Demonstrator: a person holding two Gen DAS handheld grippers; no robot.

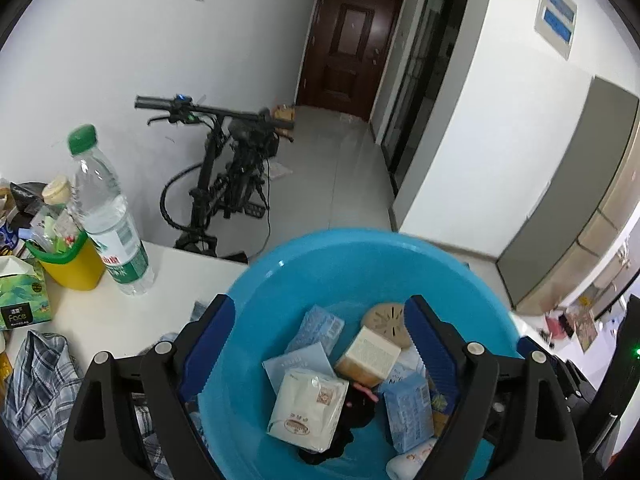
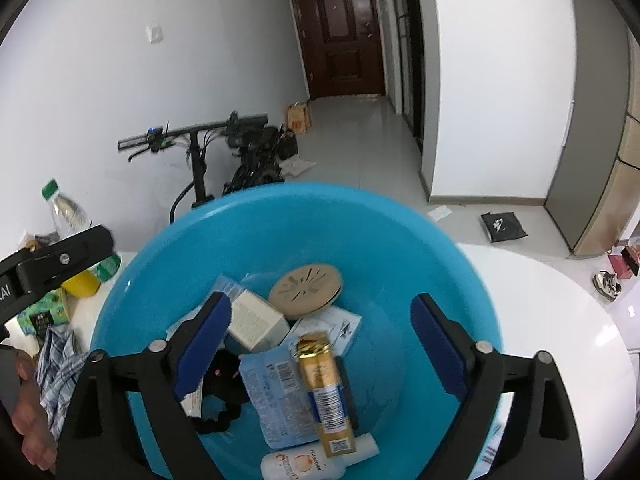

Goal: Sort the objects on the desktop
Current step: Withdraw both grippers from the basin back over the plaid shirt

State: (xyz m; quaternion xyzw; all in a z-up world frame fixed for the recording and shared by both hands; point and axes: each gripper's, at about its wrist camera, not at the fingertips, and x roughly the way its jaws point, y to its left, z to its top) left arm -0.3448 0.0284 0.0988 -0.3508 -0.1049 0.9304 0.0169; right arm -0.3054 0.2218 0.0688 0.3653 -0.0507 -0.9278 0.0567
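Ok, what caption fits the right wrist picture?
Open fingers above a blue bowl holding a gold tube and small boxes.

Both wrist views look steeply down and forward, close over the blue basin (image 1: 280, 280), which fills the lower centre of each frame. Both share the white surface (image 1: 172, 280), the bicycle (image 1: 224, 168) at left and the brown door (image 1: 344, 44) up top.
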